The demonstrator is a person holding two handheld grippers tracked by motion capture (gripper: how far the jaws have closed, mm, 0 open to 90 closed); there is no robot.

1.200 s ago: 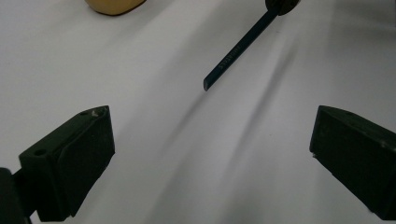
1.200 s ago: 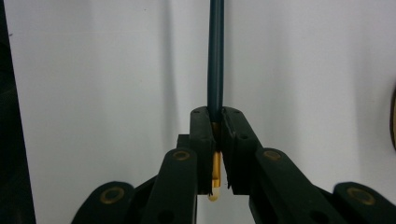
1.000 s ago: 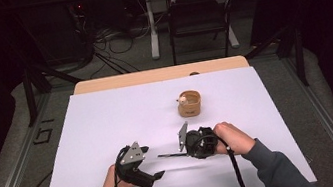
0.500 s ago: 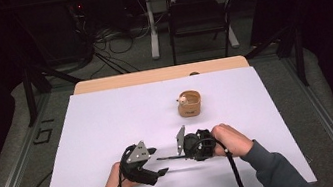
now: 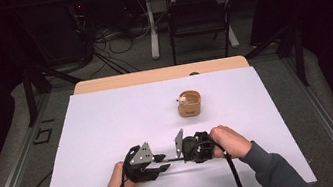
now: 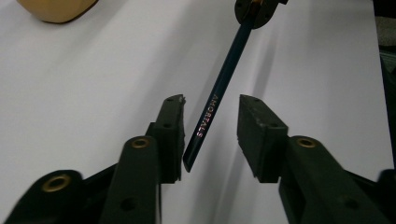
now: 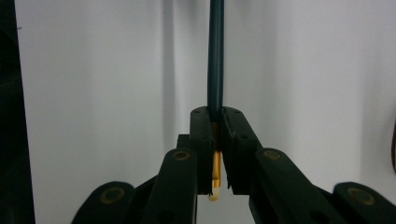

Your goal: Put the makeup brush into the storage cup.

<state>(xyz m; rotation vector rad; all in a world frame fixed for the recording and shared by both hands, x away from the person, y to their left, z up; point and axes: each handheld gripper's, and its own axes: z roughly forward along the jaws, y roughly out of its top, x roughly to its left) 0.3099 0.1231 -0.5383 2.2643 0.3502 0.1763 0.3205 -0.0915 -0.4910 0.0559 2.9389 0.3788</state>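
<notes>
A dark blue pencil (image 5: 172, 160) lies level just above the white table sheet, between the two hands. My right gripper (image 5: 182, 156) is shut on its gold-ferruled end; in the right gripper view the pads (image 7: 205, 135) pinch the pencil (image 7: 215, 56) tightly. My left gripper (image 5: 161, 161) faces it from the left. In the left gripper view the pencil's free end (image 6: 205, 121) sits between the jaws, close to one pad (image 6: 173, 121), with a gap to the other. The left jaws have just been closing around it and do not press on it.
A small round wooden cup (image 5: 189, 104) stands farther back on the white sheet (image 5: 107, 118), and its edge shows in the left gripper view (image 6: 56, 9). Beyond the table are a dark chair (image 5: 198, 17), a table leg and floor cables.
The left gripper's jaws have narrowed around the pencil's free end and it has shifted slightly toward the right gripper. The right gripper still holds the pencil, nudged a little leftward.
</notes>
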